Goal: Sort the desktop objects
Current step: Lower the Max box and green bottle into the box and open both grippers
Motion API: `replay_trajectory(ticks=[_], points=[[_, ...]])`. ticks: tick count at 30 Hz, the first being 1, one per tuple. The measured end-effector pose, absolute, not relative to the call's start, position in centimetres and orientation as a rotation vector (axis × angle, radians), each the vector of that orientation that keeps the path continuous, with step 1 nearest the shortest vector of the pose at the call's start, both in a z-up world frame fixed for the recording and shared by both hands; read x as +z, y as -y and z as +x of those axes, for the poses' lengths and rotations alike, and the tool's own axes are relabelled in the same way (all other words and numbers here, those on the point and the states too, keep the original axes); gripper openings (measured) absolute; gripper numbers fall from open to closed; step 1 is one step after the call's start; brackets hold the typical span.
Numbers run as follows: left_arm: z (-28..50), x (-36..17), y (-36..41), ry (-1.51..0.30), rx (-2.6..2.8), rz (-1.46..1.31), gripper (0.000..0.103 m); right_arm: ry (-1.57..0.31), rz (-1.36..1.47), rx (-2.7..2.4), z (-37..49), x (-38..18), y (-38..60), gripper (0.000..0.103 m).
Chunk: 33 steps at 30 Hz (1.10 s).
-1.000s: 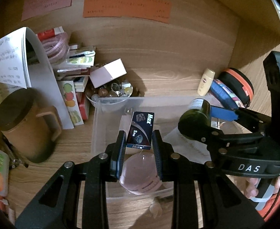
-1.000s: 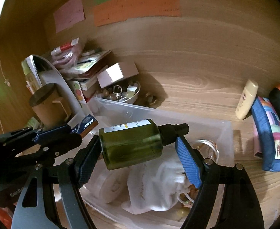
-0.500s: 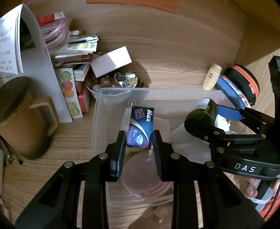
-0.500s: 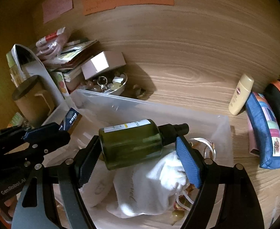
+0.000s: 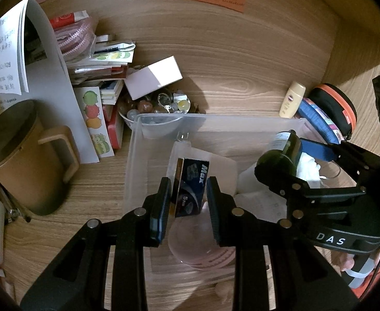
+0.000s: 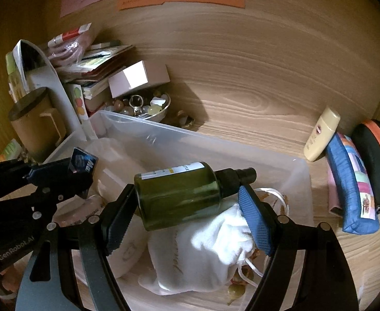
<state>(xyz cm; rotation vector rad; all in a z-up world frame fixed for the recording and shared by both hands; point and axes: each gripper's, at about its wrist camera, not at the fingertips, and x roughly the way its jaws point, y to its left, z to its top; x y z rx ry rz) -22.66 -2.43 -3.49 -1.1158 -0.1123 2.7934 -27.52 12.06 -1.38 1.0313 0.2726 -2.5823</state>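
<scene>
My left gripper (image 5: 188, 202) is shut on a small dark blue "Max" box (image 5: 191, 189) and holds it above the left part of a clear plastic bin (image 5: 164, 119). My right gripper (image 6: 187, 212) is shut on a dark green spray bottle (image 6: 179, 197), held sideways over the bin (image 6: 302, 181), above a white cloth bag (image 6: 202, 259). The bottle also shows in the left wrist view (image 5: 278, 163). The box also shows in the right wrist view (image 6: 82, 163). A pink round container (image 5: 197, 248) lies in the bin under the left gripper.
A brown lidded mug (image 5: 24, 155), a stack of papers and booklets (image 5: 94, 59), a pink-white box (image 5: 153, 77) and a bowl of beads (image 5: 153, 106) stand left and behind the bin. A cream tube (image 6: 322, 134), blue pouch (image 6: 353, 184) and black-orange case (image 6: 376, 160) lie right.
Both grippers have moved lower and forward over the bin, each with its object still held. The box now tilts slightly between the left fingers.
</scene>
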Motion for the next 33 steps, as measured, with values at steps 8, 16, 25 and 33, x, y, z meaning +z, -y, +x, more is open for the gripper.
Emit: replay_trajectory(ticks=[8,16,25,33], points=[[-22.8,-3.5,2.6,0.121,2.787,-1.116,0.029,-0.277,1.053,-2.574,-27.5,-1.2,-12.3,0.083],[-22.5,-3.1,2.3,0.110,2.796,-1.084,0.038,-0.254,1.047,-2.570,-27.3,-0.9,-12.6,0.083],[-22.1,-2.6,2.4,0.114,2.820,-1.046,0.052,-0.221,1.026,-2.583,-27.1,-0.4,-13.2,0.086],[-21.8,-2.1,3.2,0.177,2.820,-1.049,0.058,-0.157,1.030,-2.535,-26.9,-0.1,-13.4,0.088]])
